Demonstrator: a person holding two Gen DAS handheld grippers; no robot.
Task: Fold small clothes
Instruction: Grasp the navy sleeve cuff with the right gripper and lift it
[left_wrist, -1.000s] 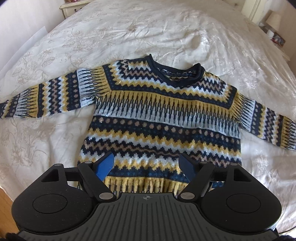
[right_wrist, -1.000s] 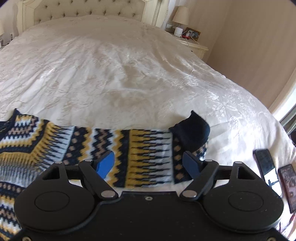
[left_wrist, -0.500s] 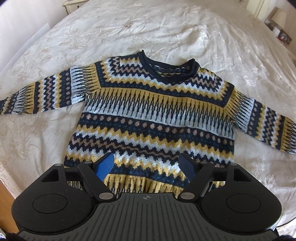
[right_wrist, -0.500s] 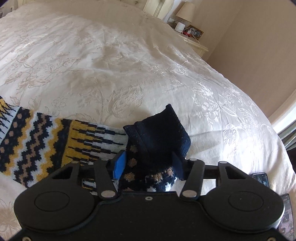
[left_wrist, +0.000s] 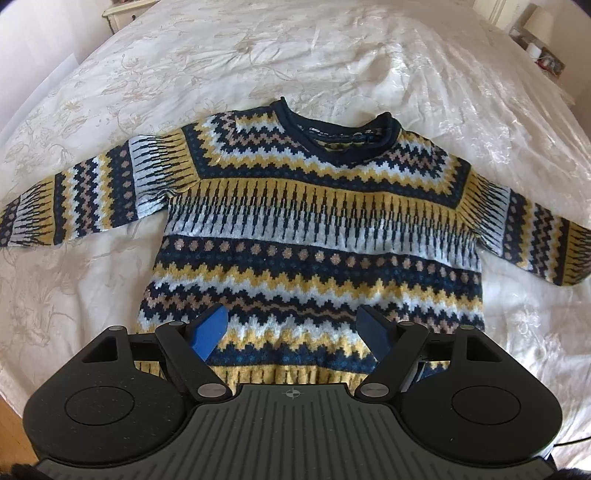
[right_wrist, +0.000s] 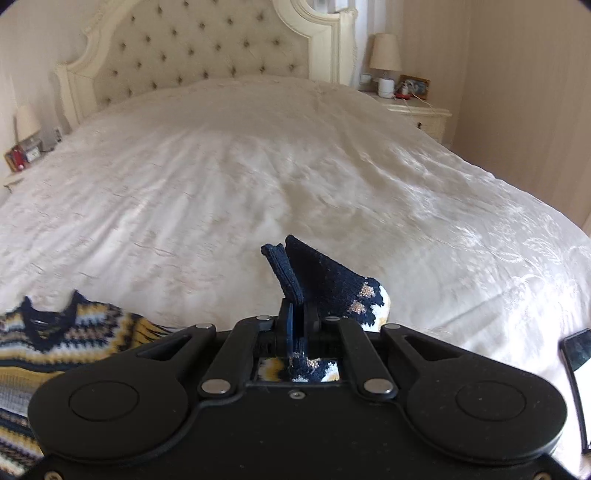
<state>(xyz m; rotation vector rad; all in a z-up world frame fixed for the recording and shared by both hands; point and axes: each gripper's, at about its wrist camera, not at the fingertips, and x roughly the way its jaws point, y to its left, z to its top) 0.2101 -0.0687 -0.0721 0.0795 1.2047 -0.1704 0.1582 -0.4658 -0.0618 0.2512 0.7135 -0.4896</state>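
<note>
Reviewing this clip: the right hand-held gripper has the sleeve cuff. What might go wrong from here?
The right hand-held gripper pinches only the navy cuff, so it may slip out mid-fold. The left hand-held gripper hovers open above the sweater hem, pinning nothing, so pulling the sleeve might drag the body across the bedspread.

Small navy, yellow and white zigzag-patterned knitted sweater, lying flat, front up, sleeves spread; right sleeve's navy cuff pinched upright.

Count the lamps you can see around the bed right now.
2, both in the right wrist view: one lamp on the nightstand right of the headboard, one lamp at the left edge. Others may be hidden.
</note>
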